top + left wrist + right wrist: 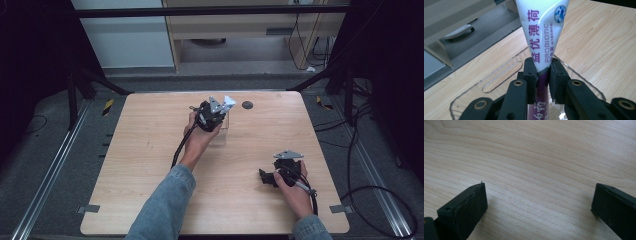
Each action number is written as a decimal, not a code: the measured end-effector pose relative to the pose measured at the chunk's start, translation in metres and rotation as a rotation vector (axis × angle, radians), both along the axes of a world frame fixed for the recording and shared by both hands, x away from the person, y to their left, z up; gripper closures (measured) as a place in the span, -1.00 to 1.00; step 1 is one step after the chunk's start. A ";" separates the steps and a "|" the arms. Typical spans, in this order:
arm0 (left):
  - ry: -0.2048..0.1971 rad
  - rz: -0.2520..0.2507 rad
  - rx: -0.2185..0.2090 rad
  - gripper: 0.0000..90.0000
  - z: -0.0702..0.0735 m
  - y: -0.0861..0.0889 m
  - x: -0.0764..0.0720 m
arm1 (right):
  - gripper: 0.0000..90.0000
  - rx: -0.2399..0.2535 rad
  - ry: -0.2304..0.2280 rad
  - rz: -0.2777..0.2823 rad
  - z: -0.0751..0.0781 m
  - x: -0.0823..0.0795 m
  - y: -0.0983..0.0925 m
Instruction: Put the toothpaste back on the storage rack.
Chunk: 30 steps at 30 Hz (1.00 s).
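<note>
We see a light wooden table (150, 190) with a small dark round mark (247, 105) near its far edge. Grey tape tabs (88, 208) sit at its near corners. Beyond the table stands a pale wooden cabinet (240, 25). Black cables (370, 190) loop on the grey floor right of the table, and a metal rail (50, 175) runs along its left.

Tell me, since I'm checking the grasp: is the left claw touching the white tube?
Touching. In the left gripper view both jaws of the left claw press against the tube, pinching it flat between them.
</note>
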<state>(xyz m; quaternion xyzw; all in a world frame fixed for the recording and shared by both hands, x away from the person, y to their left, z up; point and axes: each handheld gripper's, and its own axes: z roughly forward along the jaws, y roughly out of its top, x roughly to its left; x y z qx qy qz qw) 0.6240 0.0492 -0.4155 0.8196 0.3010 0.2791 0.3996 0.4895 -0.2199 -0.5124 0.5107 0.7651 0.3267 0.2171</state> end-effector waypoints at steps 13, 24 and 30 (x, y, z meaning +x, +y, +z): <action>0.027 0.024 -0.002 0.69 0.001 -0.004 0.002 | -0.99 0.003 0.000 0.000 0.000 0.000 0.000; 0.027 0.024 -0.022 0.65 0.004 -0.002 0.001 | -0.99 0.000 0.000 0.001 0.000 0.000 0.000; 0.015 0.008 -0.014 0.64 0.008 -0.002 -0.004 | -0.99 0.000 0.002 0.000 0.000 0.000 0.000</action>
